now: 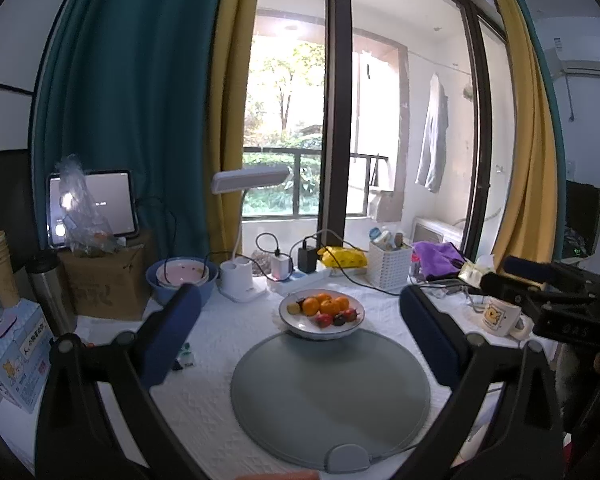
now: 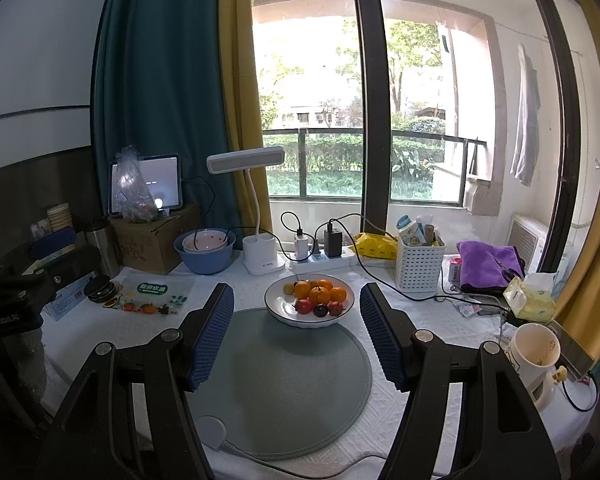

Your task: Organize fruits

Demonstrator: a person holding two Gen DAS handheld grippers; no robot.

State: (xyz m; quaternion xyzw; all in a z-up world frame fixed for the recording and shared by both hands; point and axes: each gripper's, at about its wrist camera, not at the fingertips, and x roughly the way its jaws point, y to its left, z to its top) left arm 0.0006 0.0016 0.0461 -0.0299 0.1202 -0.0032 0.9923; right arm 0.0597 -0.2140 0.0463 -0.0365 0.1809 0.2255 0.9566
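The white bowl point(image 2: 309, 307) of fruits sits on the far edge of the round gray mat point(image 2: 284, 380), at 12 o'clock on it. Inside are orange fruits point(image 2: 319, 292) at the back and small red fruits point(image 2: 305, 306) at the front. The right gripper point(image 2: 296, 332) has its blue pads spread apart with nothing between them, 1 pad on each side of the bowl in its view. The left gripper point(image 1: 300, 336) is spread wide too and holds nothing. A white desk lamp point(image 2: 260, 256) stands behind the bowl at 11 o'clock. A white basket point(image 2: 419, 267) is at 2 o'clock.
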